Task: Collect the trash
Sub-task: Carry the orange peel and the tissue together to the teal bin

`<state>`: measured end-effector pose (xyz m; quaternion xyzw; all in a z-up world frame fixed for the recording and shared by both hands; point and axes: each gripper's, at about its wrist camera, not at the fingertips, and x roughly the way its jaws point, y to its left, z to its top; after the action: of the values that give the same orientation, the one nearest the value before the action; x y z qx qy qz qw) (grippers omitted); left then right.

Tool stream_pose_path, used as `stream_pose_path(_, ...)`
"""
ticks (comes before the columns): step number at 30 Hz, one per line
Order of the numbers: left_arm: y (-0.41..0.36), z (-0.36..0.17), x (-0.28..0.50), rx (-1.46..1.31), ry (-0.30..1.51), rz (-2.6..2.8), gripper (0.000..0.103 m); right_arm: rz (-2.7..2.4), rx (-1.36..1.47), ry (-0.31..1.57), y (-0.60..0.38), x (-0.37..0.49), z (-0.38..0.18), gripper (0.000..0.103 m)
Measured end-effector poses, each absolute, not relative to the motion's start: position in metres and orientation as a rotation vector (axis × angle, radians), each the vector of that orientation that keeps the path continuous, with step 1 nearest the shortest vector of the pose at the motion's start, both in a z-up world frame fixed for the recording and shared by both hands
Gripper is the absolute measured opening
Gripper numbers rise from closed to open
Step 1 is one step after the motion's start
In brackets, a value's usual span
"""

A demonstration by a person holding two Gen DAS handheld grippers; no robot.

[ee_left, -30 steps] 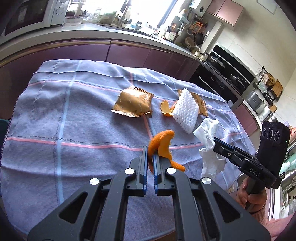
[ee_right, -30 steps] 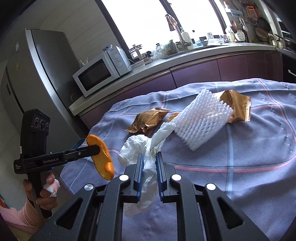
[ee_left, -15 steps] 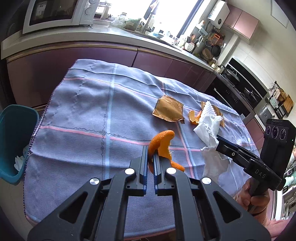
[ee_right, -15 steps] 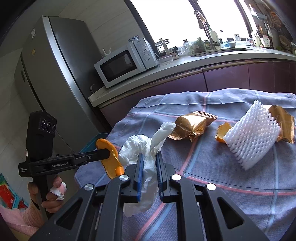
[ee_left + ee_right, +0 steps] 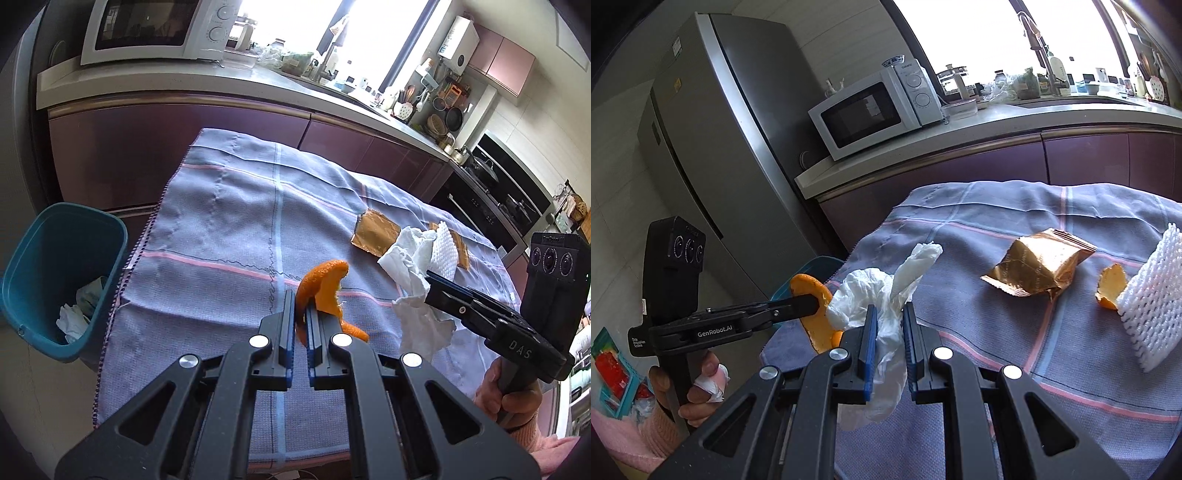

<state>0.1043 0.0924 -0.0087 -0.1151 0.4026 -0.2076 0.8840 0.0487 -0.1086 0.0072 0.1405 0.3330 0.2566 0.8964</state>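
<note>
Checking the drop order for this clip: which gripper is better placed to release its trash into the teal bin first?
Likely left: the left gripper, shut on orange peel, sits nearer the teal bin than the right gripper holding tissue.

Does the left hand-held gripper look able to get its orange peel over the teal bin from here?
Probably yes. The left hand-held gripper is shut on the orange peel, and the teal bin stands open-topped beside the table's left edge. Only bare cloth lies between them; the right hand-held gripper is on the other side.
</note>
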Motion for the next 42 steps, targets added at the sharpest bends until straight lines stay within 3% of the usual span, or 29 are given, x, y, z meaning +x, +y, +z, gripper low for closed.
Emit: stream_pose_path(42, 0.253, 0.003, 0.108, -0.316, 0.757, -0.081, 0.006, 0.797, 0.162, 0.729, 0.043, 0.131, 0.028, 0.012)
